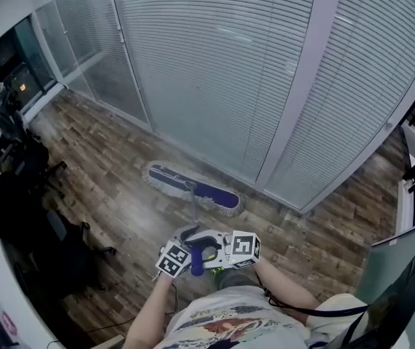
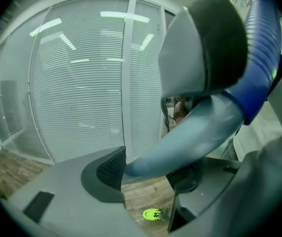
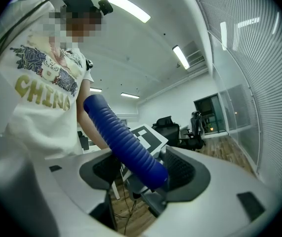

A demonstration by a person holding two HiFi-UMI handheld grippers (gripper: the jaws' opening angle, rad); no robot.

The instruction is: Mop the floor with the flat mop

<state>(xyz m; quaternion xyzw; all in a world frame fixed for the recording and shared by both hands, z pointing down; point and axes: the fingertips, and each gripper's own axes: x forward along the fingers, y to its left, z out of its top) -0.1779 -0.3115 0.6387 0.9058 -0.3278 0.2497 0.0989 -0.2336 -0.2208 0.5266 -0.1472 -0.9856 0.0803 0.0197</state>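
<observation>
Your left gripper (image 2: pixel 148 174) is clamped on the mop's grey shaft (image 2: pixel 190 132), your right gripper (image 3: pixel 141 171) on its blue ribbed grip (image 3: pixel 123 139), and the flat mop head (image 1: pixel 192 187) sits on the wood floor (image 1: pixel 113 195) right by the blinds (image 1: pixel 214 71).

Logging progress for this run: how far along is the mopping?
Done: the left gripper is shut on the mop handle, the right gripper shut on its blue grip. In hand: the mop head lies flat on the floor beside the blinds. Left: unclear; no wet streaks show, so I cannot tell how much floor is mopped.
</observation>
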